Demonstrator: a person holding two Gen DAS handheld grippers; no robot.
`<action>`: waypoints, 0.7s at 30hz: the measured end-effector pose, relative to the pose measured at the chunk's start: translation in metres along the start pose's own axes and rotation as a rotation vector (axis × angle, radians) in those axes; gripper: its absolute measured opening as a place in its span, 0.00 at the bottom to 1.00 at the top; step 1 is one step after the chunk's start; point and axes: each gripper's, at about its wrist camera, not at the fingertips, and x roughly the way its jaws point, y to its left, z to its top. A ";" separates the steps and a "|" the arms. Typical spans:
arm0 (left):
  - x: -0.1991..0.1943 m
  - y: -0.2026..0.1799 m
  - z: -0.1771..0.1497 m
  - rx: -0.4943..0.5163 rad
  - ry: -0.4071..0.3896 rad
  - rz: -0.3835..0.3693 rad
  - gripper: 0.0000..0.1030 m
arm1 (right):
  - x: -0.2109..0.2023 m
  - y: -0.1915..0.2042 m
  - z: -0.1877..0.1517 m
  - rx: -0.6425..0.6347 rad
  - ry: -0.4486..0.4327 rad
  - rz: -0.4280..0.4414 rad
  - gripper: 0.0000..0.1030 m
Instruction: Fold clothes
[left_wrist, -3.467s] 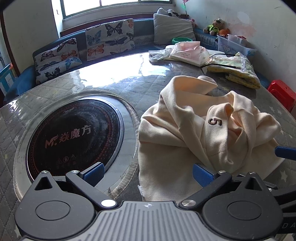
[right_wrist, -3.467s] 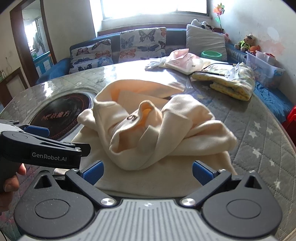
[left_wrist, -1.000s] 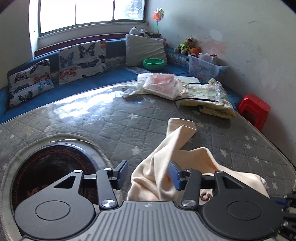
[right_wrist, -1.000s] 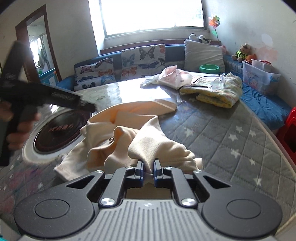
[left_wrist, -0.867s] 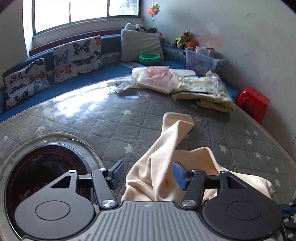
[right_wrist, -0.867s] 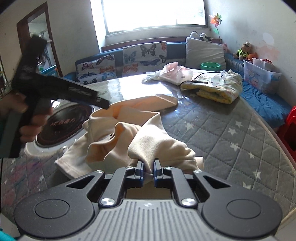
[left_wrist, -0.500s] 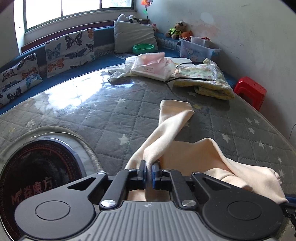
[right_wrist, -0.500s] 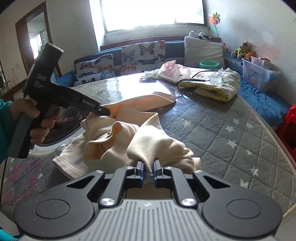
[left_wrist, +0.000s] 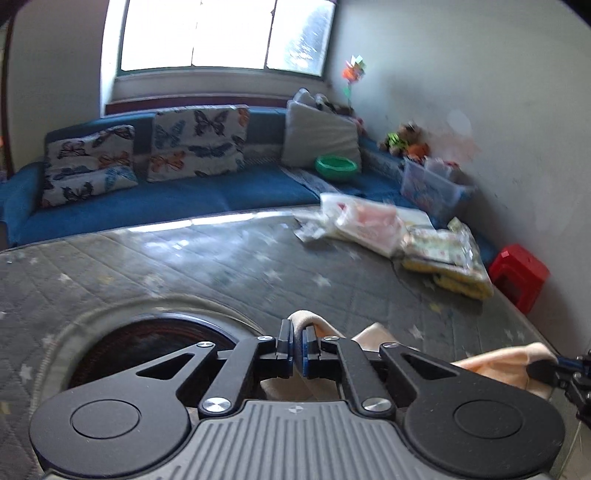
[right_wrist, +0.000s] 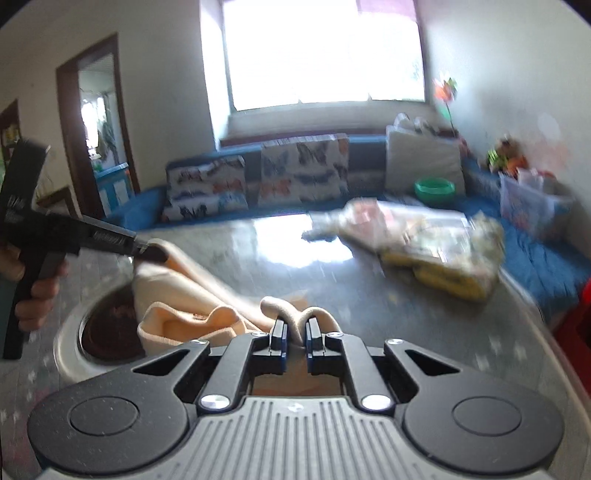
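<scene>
Where the cream garment (right_wrist: 192, 295) lay heaped on the quilted grey table (left_wrist: 229, 266) three and a half seconds ago, it now hangs off the surface, stretched between the two grippers above the round dark inset (left_wrist: 147, 339) in the tabletop. Both views tilt higher than half a second ago, showing more of the blue sofa (left_wrist: 177, 195) and window, and they are smeared by motion (the far bundles are hard to read). The folded yellow bundle (left_wrist: 450, 262) and the pink packet (left_wrist: 369, 221) lie where they did at the table's far side. The left gripper (left_wrist: 298, 350), wide apart at the earliest moment, has its jaws pinched narrow on a fold of the garment. The right gripper (right_wrist: 295, 338) likewise clamps a ridge of cloth between nearly closed jaws. A hand (right_wrist: 35, 291) grips the left tool's handle.
</scene>
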 end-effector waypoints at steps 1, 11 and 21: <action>-0.007 0.006 0.003 -0.013 -0.018 0.009 0.05 | 0.002 0.003 0.006 -0.006 -0.018 0.008 0.08; -0.095 0.055 0.030 -0.054 -0.225 0.101 0.04 | 0.016 0.044 0.058 -0.054 -0.169 0.122 0.07; -0.165 0.075 0.002 -0.016 -0.253 0.115 0.05 | 0.001 0.076 0.051 -0.148 -0.128 0.278 0.07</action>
